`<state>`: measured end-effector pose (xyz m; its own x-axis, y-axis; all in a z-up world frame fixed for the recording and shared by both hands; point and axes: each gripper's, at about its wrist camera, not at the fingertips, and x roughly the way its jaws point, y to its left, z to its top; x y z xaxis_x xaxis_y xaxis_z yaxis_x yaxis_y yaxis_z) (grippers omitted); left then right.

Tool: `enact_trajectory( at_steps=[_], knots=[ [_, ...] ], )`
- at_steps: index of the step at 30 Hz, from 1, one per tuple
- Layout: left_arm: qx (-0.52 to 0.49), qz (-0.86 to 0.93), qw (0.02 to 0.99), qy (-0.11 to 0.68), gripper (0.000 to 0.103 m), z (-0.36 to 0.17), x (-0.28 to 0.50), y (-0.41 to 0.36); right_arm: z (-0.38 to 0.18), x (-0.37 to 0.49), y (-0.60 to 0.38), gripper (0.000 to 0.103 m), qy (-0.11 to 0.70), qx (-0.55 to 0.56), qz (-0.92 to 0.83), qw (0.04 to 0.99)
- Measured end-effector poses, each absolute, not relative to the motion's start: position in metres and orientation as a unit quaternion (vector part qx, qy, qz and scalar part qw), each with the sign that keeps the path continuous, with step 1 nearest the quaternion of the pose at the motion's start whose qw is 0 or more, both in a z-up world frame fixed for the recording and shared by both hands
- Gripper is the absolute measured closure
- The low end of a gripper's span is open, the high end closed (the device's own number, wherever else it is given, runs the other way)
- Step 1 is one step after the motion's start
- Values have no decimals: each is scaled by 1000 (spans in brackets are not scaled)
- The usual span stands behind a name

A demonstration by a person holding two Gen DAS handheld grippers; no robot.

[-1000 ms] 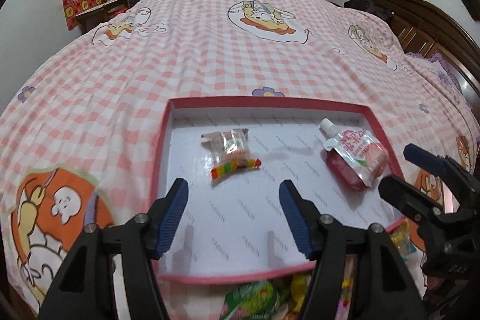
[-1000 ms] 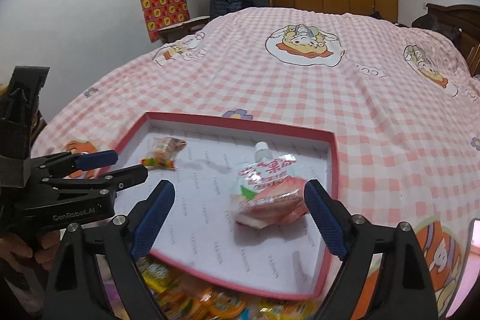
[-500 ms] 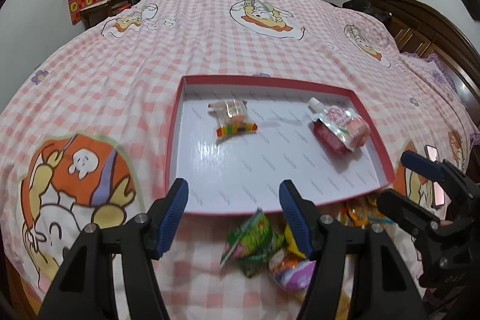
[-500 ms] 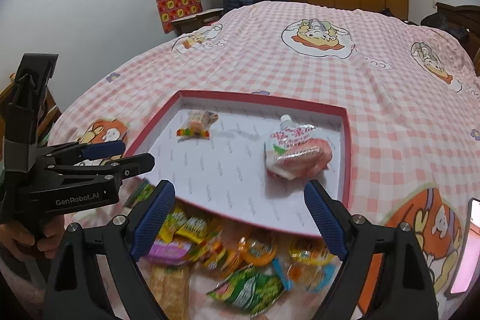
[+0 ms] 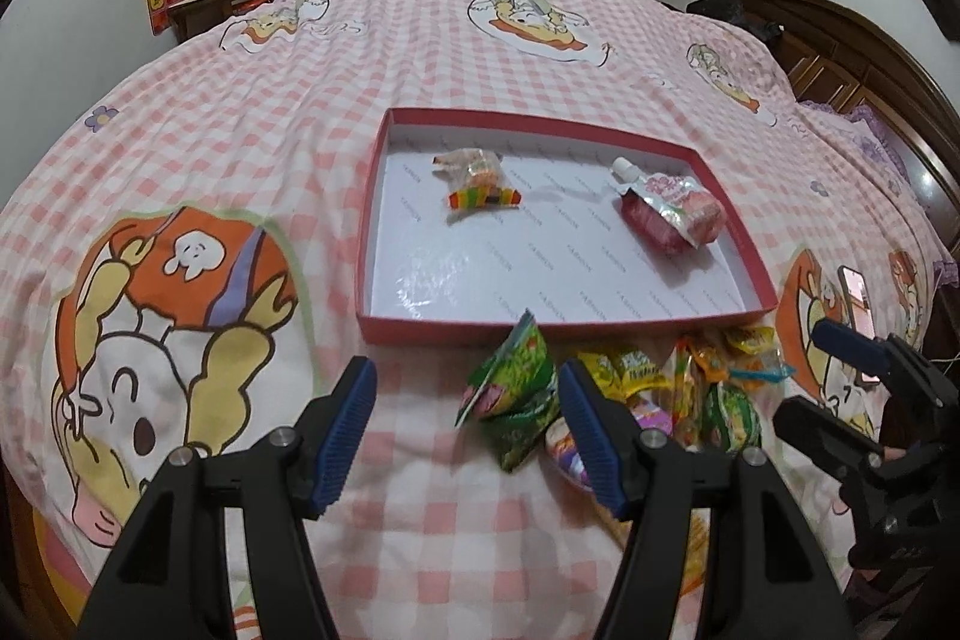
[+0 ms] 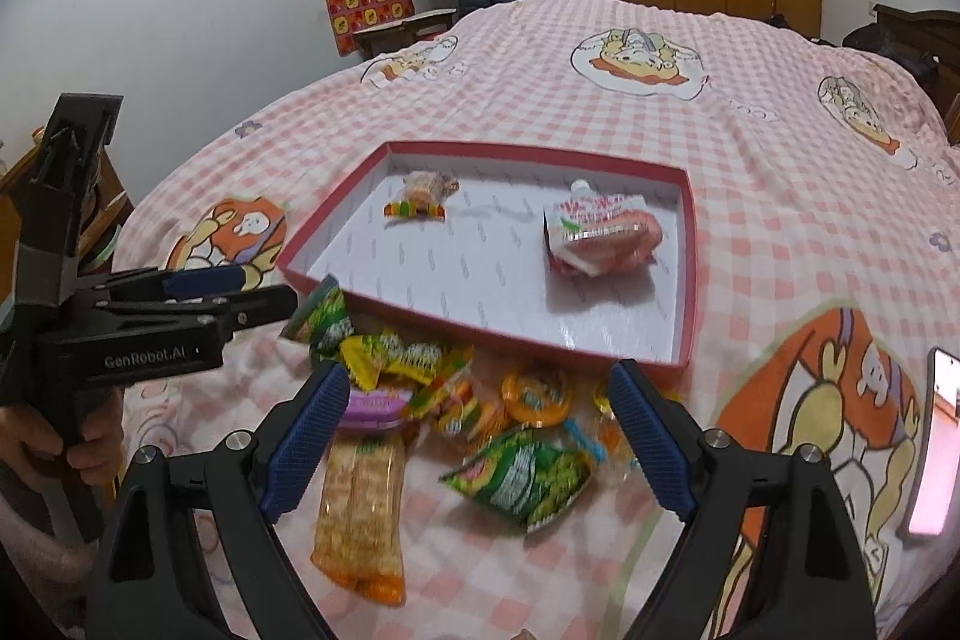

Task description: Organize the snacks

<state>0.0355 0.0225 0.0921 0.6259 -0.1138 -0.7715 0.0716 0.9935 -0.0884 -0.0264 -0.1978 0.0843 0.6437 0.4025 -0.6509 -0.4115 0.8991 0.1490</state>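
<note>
1. Blue-padded left gripper [image 5: 465, 427] hangs open and empty at lower centre; it should drop squarely over the green packet [image 5: 516, 394] just right of its gap.
2. Red-rimmed box [image 6: 690, 280] mid-frame holds a candy bag [image 6: 423, 196] and a jelly pouch [image 6: 594, 232]. The right gripper [image 6: 480, 436] gapes empty above the snack pile [image 6: 456, 400].

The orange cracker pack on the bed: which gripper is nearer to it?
Right. The right gripper hangs open just above the cracker pack, which lies by its left finger. The left gripper is open, off past the snack pile's far left edge.
</note>
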Motion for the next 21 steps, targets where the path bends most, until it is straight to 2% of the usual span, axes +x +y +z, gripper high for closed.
enact_trajectory(
  at_steps=[21],
  knots=[
    [-61, -70, 888, 450, 37, 61, 37, 17, 57, -41, -212, 13, 383, 6, 220, 897]
  ],
)
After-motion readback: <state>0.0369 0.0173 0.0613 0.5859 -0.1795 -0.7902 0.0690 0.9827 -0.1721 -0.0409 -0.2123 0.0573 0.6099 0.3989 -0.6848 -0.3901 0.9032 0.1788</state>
